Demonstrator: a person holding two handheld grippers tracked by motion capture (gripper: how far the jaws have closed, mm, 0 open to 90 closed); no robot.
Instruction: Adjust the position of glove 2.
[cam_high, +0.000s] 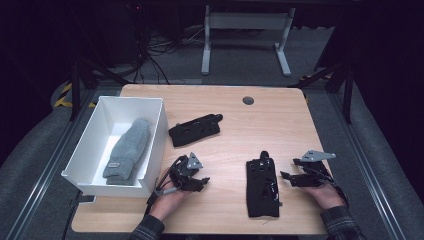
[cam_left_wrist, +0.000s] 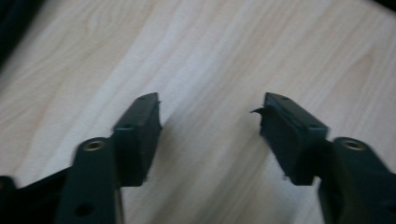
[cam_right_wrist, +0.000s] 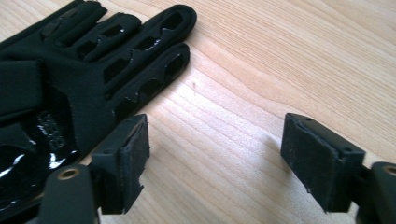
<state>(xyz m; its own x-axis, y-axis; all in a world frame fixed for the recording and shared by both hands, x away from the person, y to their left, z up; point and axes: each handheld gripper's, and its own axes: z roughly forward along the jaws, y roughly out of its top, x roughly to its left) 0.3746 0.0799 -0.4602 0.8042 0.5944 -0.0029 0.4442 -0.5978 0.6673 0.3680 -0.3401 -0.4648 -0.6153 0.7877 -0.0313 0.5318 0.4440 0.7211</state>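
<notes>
High view: right gripper (cam_high: 286, 176) jaws apart, nothing between, just right of near black glove (cam_high: 262, 184) flat on table (cam_high: 280, 120). Left gripper (cam_high: 202, 181) jaws apart over bare wood. Second black glove (cam_high: 195, 129) farther back, beside white bin (cam_high: 156, 136) holding grey glove (cam_high: 128, 150).

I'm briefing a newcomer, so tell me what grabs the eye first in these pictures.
A white bin at the table's left edge holds a pair of grey knit gloves. Two black fingerless gloves lie on the wooden table: one near the bin, one beside the right claw. Both claws, the left claw included, are open with nothing between their jaws.
</notes>
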